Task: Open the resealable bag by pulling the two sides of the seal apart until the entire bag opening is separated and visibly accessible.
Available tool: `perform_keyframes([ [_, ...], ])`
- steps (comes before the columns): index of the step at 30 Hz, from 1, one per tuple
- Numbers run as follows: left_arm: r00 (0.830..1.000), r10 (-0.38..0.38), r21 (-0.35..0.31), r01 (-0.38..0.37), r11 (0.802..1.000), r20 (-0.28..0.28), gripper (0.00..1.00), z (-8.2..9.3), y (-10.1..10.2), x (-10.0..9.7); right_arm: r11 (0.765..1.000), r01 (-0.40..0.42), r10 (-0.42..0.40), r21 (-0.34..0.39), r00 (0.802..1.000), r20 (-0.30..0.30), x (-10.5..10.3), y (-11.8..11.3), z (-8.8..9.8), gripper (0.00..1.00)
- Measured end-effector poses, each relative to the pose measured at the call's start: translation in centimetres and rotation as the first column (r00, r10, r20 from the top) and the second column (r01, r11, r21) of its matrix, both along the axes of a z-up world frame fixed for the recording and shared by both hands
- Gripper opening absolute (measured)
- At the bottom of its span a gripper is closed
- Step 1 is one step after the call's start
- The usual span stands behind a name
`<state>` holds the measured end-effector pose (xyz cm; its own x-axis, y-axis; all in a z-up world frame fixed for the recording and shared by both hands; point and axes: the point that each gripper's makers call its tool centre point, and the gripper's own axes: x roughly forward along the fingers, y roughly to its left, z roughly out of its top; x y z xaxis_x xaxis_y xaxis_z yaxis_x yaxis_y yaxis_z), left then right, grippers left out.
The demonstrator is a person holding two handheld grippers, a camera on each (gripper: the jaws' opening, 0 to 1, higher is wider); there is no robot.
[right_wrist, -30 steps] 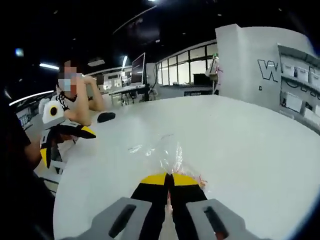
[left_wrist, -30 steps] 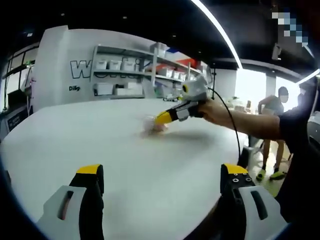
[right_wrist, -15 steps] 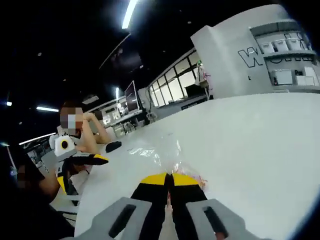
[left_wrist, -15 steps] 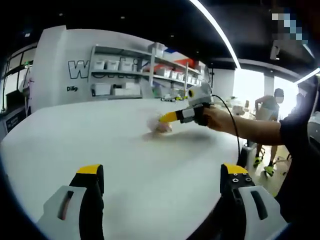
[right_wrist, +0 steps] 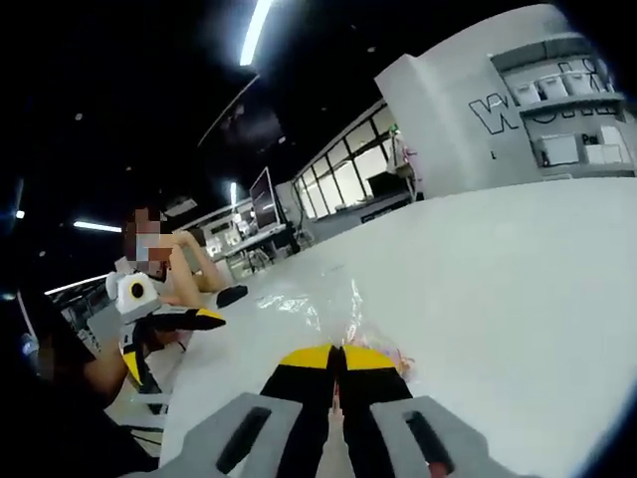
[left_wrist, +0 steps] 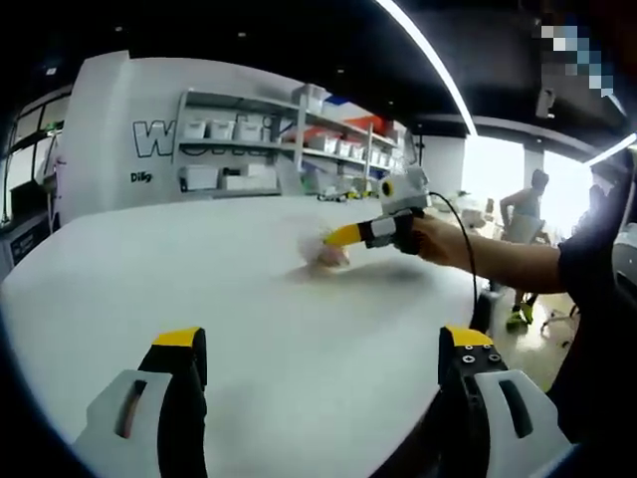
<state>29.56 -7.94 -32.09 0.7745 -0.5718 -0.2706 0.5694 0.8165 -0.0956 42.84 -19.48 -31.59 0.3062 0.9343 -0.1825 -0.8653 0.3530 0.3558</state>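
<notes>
Right claw (right_wrist: 336,366) has lifted slightly, pinching thin, limp clear plastic resealable bag (right_wrist: 328,309); left claw (left_wrist: 323,351) spread, needs opposite lip.

My right claw (left_wrist: 343,236) lifts the clear bag (right_wrist: 328,311) up off the bench (left_wrist: 249,299) and a touch to the right in the left gripper view. In the right gripper view the camera tilts upward, more ceiling showing.

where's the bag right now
The clear plastic resealable bag lies on the white round table, pinched at its near edge by the shut right gripper; in the left gripper view it sits mid-table, right of centre.
</notes>
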Motion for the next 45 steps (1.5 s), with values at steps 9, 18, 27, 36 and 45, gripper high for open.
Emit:
perform_keyframes([
  [9,1.0,-0.012,-0.002,0.012,1.0,-0.004,0.96,-0.2,-0.5,0.2,0.999,0.003,-0.002,0.033,1.0,-0.025,-1.2,-0.5,-0.2,0.0],
  [18,0.999,-0.036,-0.012,0.036,0.999,-0.002,0.96,-0.4,-1.7,1.0,0.996,0.021,-0.016,0.088,0.998,-0.056,-2.4,-1.4,0.0,0.0],
  [27,0.997,-0.072,-0.031,0.072,0.997,0.008,0.94,-0.3,-3.9,2.7,0.992,0.039,-0.029,0.12,0.996,-0.085,-2.7,-2.2,-0.1,0.0],
  [36,0.993,-0.109,-0.036,0.111,0.993,0.034,0.93,0.4,-6.4,4.9,0.988,0.059,-0.044,0.144,0.994,-0.104,-2.8,-2.8,-0.1,0.0],
  [45,0.992,-0.125,-0.03,0.126,0.992,0.027,0.91,-0.3,-7.4,5.8,0.986,0.067,-0.049,0.153,0.992,-0.119,-3.1,-2.9,-0.3,0.0],
])
